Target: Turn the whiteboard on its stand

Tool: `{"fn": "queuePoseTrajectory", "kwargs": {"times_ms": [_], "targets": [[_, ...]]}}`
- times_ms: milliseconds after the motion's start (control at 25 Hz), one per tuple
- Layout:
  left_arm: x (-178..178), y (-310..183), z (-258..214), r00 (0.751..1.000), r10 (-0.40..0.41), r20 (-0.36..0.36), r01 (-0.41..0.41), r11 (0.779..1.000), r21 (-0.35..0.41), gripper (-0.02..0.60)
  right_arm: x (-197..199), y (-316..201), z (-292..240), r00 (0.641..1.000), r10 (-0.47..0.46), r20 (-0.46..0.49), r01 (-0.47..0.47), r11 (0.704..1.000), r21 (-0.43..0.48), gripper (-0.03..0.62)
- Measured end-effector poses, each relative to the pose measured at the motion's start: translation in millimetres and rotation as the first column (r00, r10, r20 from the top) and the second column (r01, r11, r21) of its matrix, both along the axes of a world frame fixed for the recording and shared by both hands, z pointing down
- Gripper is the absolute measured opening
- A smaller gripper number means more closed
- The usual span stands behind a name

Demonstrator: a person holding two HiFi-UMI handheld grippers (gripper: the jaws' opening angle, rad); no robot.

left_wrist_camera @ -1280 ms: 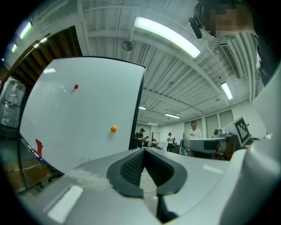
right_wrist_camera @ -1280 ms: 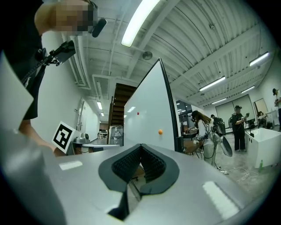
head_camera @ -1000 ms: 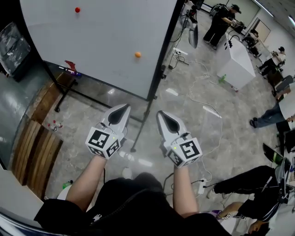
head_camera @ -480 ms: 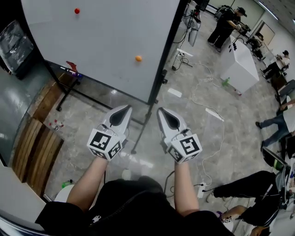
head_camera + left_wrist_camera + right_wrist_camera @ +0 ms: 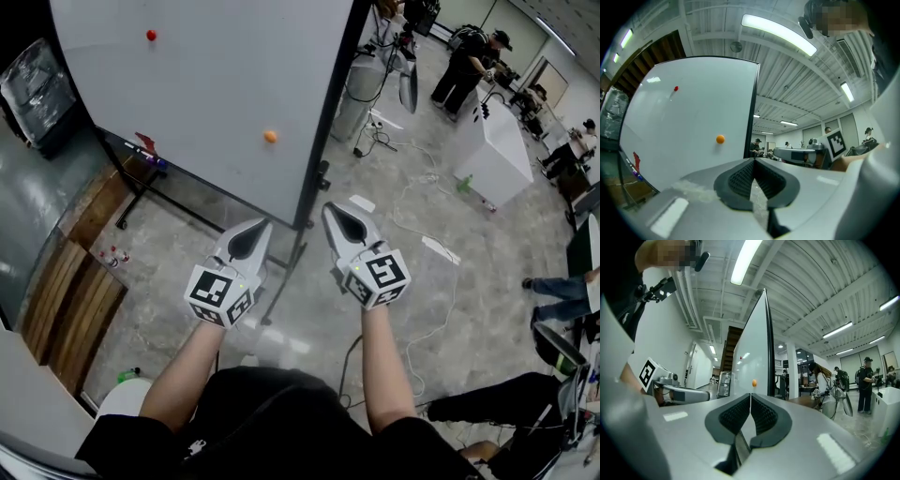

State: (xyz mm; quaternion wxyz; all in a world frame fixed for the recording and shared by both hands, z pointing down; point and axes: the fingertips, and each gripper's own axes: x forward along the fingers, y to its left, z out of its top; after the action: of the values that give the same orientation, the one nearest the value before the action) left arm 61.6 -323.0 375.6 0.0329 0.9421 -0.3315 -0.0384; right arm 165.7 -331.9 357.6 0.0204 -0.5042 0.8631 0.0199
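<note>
Meanwhile, both grippers drew up to the whiteboard's side edge, with nothing grasped yet.

In the head view, the left gripper (image 5: 255, 225) and right gripper (image 5: 333, 212) had advanced over the last second toward the whiteboard (image 5: 206, 84), and now sat either side of the black upright of its stand (image 5: 323, 141), near the board's lower corner but apart from it. In the left gripper view, the left gripper (image 5: 753, 161) had its jaws clenched on nothing, and the whiteboard (image 5: 693, 117) with its orange magnet (image 5: 720, 138) stood ahead and to the left. In the right gripper view, the right gripper (image 5: 749, 397) also had its jaws pressed together and empty, while the whiteboard (image 5: 757, 357) rose almost edge-on straight ahead. The approach looked nearly done, but the turning had not begun.
</note>
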Motion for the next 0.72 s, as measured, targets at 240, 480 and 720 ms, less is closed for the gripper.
{"fn": "queuePoseTrajectory", "kwargs": {"times_ms": [240,480,720], "targets": [[18.1,-16.5,-2.0,1.0,-0.028,0.005,0.028,1.0,0.004,0.003,21.8,-37.8,-9.4,0.999,-0.027,-0.031,0.028,0.999,0.02,0.056],[33.3,-28.7,2.0,0.998,-0.058,0.019,0.059,0.998,-0.005,0.003,31.4,-62.5,-0.2,0.997,-0.065,-0.046,0.065,0.998,0.004,0.134],[42.1,-37.5,-0.3,0.998,-0.065,0.023,0.065,0.998,0.0,0.003,25.2,-90.4,21.2,0.988,-0.111,-0.11,0.107,0.993,-0.041,0.215]]}}
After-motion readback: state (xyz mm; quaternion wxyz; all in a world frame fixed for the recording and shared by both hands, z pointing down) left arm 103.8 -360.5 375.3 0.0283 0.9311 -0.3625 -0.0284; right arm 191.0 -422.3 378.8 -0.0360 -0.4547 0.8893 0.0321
